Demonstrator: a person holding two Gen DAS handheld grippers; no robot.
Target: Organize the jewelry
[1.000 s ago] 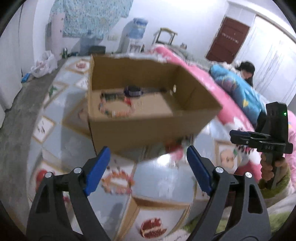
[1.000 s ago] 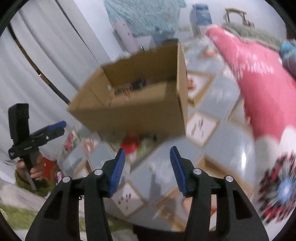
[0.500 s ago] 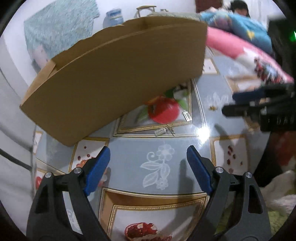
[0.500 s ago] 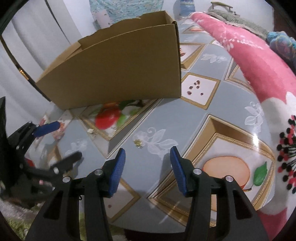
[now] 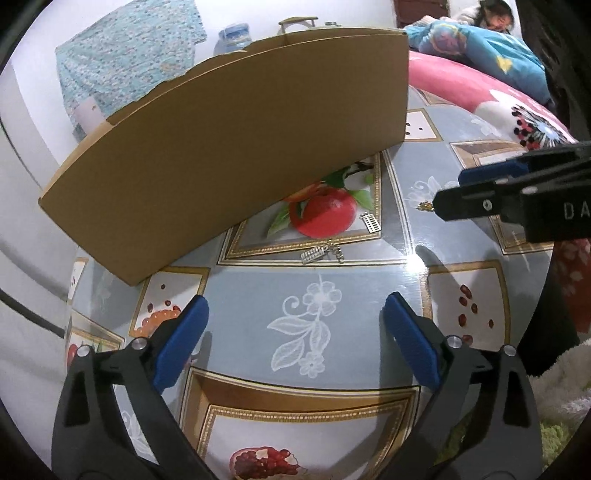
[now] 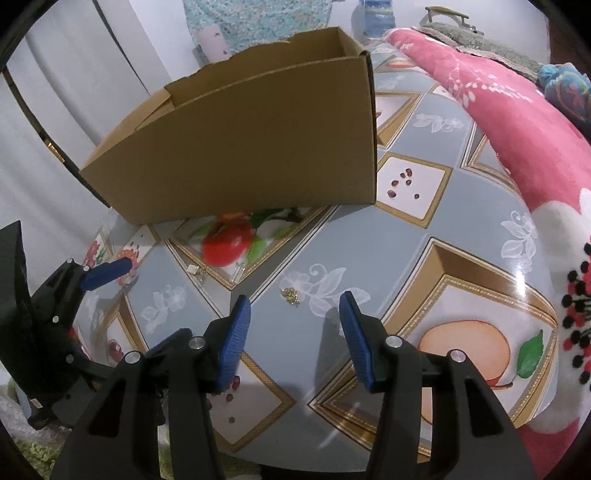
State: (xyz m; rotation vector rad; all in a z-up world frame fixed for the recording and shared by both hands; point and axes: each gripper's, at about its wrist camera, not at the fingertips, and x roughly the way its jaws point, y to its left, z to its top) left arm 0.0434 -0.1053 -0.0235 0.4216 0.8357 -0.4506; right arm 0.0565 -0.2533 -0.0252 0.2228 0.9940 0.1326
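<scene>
Over at 9 o'clock on the table (image 6: 369, 258), the left gripper (image 5: 295, 328) hangs low with its blue pads spread wide, nothing in them. At 12 o'clock sits the cardboard box (image 6: 258, 147), insides hidden from this angle. Just in front of it, two little silver earrings (image 5: 323, 254) lie on the apple print, one more silver piece (image 5: 371, 222) a bit right. Gold earrings (image 6: 290, 294) sit straight ahead of the right gripper (image 6: 295, 325), also released and empty, at 5 o'clock.

Pink blanket (image 6: 480, 96), water jug (image 5: 232, 33)
</scene>
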